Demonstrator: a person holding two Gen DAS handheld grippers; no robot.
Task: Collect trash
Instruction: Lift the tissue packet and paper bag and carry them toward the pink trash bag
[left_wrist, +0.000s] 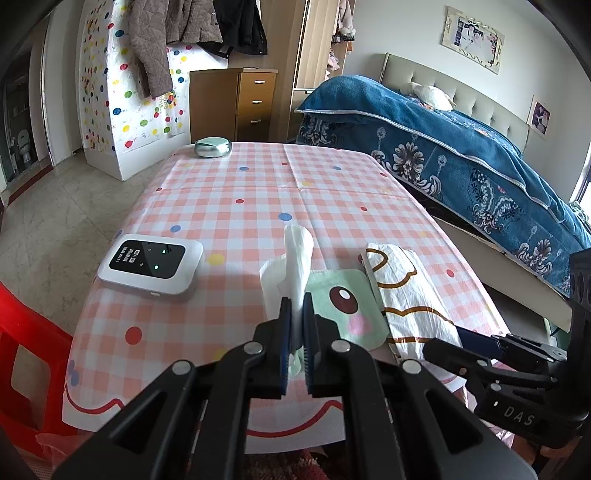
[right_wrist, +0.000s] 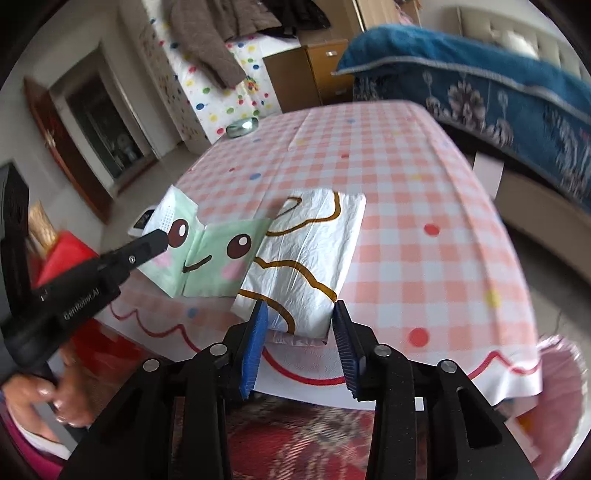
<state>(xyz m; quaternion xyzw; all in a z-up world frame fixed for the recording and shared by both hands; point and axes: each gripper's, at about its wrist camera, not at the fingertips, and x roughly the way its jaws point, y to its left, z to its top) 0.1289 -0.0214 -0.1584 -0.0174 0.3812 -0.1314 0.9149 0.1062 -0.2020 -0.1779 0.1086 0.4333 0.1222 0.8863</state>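
On the bedroom side, a bed (left_wrist: 461, 155) under a blue floral blanket runs along the right wall, a wooden drawer cabinet (left_wrist: 236, 107) stands behind, jackets hang over a dotted sheet at the back.

Table (left_wrist: 332, 192) in front, pink-and-white checked cloth with coloured dots. Red plastic stool (left_wrist: 22, 332) at its left edge.

White tissue pack with brown wavy lines (right_wrist: 306, 254) lies flat near the front edge. Green tissue pack with cartoon face (right_wrist: 210, 258) sits just left of it, touching or overlapping its left side, cannot tell which. White tissue (left_wrist: 299, 258) sticks up out of the green pack.

White pocket wifi router (left_wrist: 151, 264) lies left of the packs, well apart, screen lit. Round silver-green tin (left_wrist: 213, 147) at the far edge.

Left gripper (left_wrist: 295, 317): jaws pressed together, pinching the white tissue at its base, tissue standing above the pads. Seen from the right wrist, its tip sits at the green pack's upper left, a hand (right_wrist: 48, 398) on the handle below.

Right gripper (right_wrist: 300, 321): jaws spread, blue pads either side of the white pack's near corner. Not pressing it, as far as I can tell.
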